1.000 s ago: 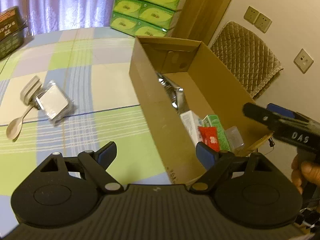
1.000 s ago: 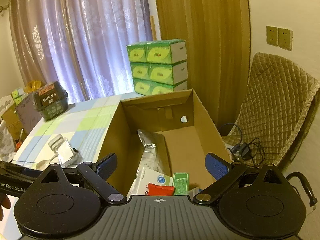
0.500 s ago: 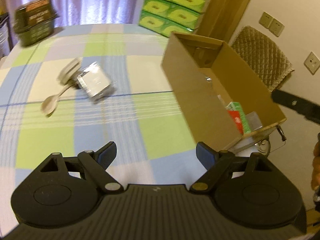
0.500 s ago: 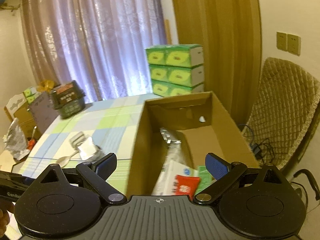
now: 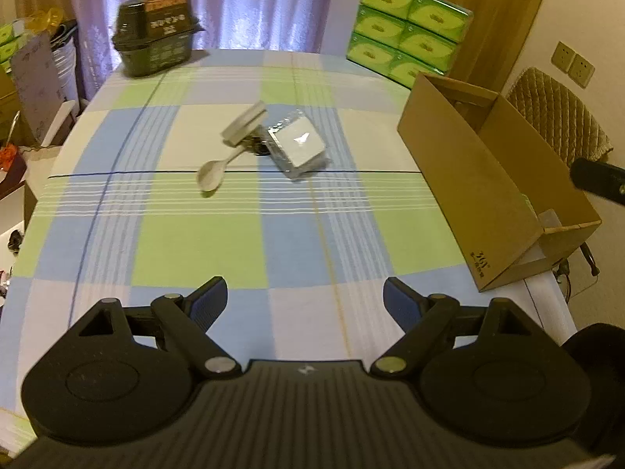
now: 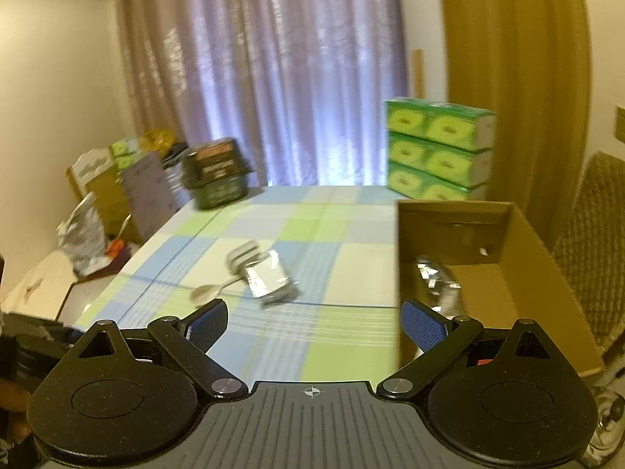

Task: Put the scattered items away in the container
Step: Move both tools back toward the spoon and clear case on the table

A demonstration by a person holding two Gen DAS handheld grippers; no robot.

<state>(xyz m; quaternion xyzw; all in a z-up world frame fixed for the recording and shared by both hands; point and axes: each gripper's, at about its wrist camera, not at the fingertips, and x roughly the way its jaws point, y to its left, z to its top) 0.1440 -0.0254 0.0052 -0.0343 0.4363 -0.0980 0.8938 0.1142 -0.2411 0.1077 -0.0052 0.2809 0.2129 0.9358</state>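
Three loose items lie clustered on the checked tablecloth [image 5: 273, 242], well ahead of the left gripper [image 5: 304, 301] and slightly to its left of centre: a pale plastic spoon [image 5: 213, 174] with its bowl toward the gripper, a grey clip-like object [image 5: 244, 123] over the spoon's handle end, and a foil-wrapped square packet [image 5: 299, 146] just beside both, to their right. The open cardboard box [image 5: 465, 179] stands ahead and to the right of this gripper, at the table's right edge; from the right wrist view the same box [image 6: 488, 234] lies ahead-right of the right gripper [image 6: 314, 320] and holds a crinkled silver foil pouch [image 6: 433, 277]. Both grippers have their blue-padded fingers spread wide, with nothing between them. Farther ahead, at the table's far end, sit a dark lidded container [image 5: 154, 39] to the left and stacked green tissue packs [image 5: 406, 31] to the right, before a purple curtain [image 6: 273, 78].
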